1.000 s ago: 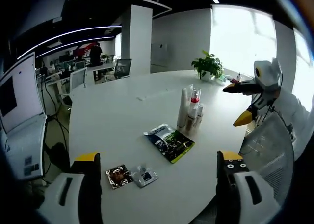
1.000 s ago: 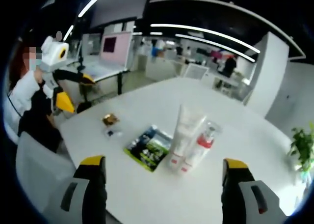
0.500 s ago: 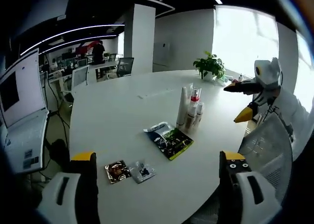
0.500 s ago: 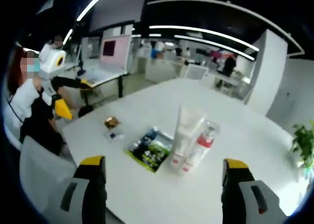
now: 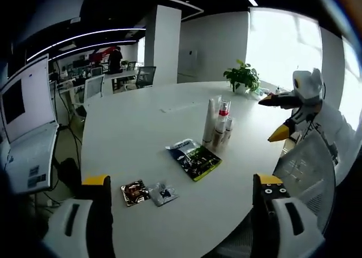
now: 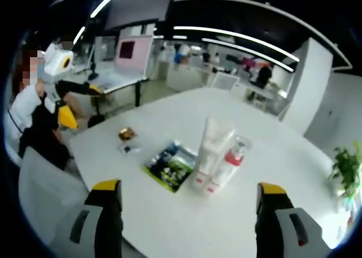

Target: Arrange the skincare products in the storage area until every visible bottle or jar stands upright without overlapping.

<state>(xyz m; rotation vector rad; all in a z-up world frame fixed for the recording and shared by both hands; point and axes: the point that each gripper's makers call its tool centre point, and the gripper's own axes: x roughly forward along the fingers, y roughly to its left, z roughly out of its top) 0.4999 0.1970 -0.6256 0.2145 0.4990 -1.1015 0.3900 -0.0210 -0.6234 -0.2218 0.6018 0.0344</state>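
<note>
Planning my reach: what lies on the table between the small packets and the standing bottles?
In the left gripper view, a flat green-and-black pouch lies between the small packets and the bottles; otherwise bare white table.

Open-plan office here: big round white worktop [image 5: 141, 133], mesh chair [image 5: 302, 167] at its edge, desks with monitors [image 6: 125, 51] beyond it, ceiling light strips [image 6: 237, 34], potted plant [image 5: 242, 76] by the window.
</note>
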